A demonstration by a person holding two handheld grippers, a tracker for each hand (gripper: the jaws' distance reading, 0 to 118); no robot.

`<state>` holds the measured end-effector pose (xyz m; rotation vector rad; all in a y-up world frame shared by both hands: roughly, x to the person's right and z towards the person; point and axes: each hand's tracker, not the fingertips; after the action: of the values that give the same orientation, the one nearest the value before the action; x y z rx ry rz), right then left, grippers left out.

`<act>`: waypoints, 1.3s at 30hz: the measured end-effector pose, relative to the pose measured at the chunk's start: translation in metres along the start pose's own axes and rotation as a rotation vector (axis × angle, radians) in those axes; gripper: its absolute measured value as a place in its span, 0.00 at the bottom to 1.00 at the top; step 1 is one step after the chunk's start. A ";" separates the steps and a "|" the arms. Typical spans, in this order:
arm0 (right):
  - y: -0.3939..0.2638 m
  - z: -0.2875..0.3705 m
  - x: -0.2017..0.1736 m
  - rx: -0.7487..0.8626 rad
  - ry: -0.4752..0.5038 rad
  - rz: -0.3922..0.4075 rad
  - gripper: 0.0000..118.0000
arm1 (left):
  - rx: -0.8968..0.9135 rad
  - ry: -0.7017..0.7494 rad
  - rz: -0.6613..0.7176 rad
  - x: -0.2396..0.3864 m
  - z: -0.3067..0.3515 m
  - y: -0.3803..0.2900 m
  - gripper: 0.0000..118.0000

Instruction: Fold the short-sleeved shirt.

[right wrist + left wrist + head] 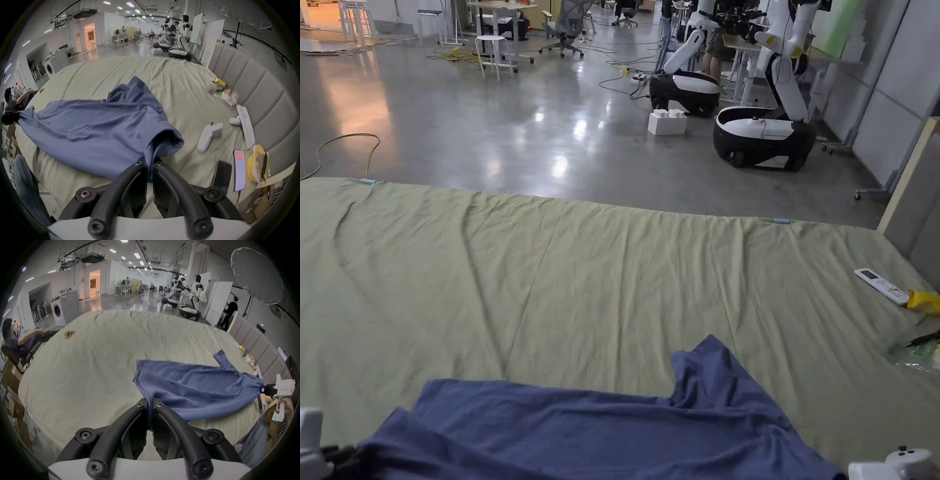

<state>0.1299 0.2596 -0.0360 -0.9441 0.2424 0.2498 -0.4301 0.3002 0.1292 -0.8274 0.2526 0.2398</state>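
A blue short-sleeved shirt [600, 425] lies stretched across the near edge of a bed covered by a pale green sheet [581, 281]. My left gripper [150, 404] is shut on one end of the shirt [191, 386], the cloth pinched between both jaws. My right gripper [149, 164] is shut on the other end of the shirt [97, 128], beside a sleeve hem. One sleeve points away from me onto the sheet. The right gripper [267, 390] also appears at the right of the left gripper view, holding the cloth. In the head view the left gripper's body [312, 447] is at the lower left corner.
A white remote [881, 286] and yellow packaging [925, 301] lie at the sheet's right edge. A white controller [209, 136], papers [246, 126], two phones [239, 168] and a yellow tub [256, 164] sit beside a padded headboard [253, 91]. White robots [762, 131] stand on the floor beyond.
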 end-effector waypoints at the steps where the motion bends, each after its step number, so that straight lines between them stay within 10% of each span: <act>1: -0.011 0.000 -0.003 -0.005 -0.003 0.004 0.05 | -0.035 0.010 -0.006 0.000 -0.004 -0.013 0.05; 18: -0.064 -0.037 -0.046 -0.167 -0.111 0.094 0.08 | -0.303 0.111 -0.058 0.006 -0.067 -0.068 0.05; 21: -0.056 -0.017 -0.051 -0.117 -0.145 0.062 0.37 | -0.251 0.088 -0.039 0.004 -0.060 -0.061 0.10; 24: -0.042 0.009 -0.055 0.008 -0.156 0.014 0.62 | -0.151 0.060 -0.002 0.007 -0.045 -0.052 0.38; 33: 0.012 0.049 -0.080 0.451 -0.129 -0.100 0.64 | 0.219 0.037 -0.047 0.047 -0.013 -0.002 0.48; 39: 0.028 0.067 -0.109 0.729 -0.138 -0.122 0.37 | 0.492 0.038 -0.076 0.087 0.009 0.012 0.41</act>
<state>0.0247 0.3189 0.0143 -0.2163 0.1295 0.0967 -0.3507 0.3244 0.0997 -0.3536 0.2995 0.0837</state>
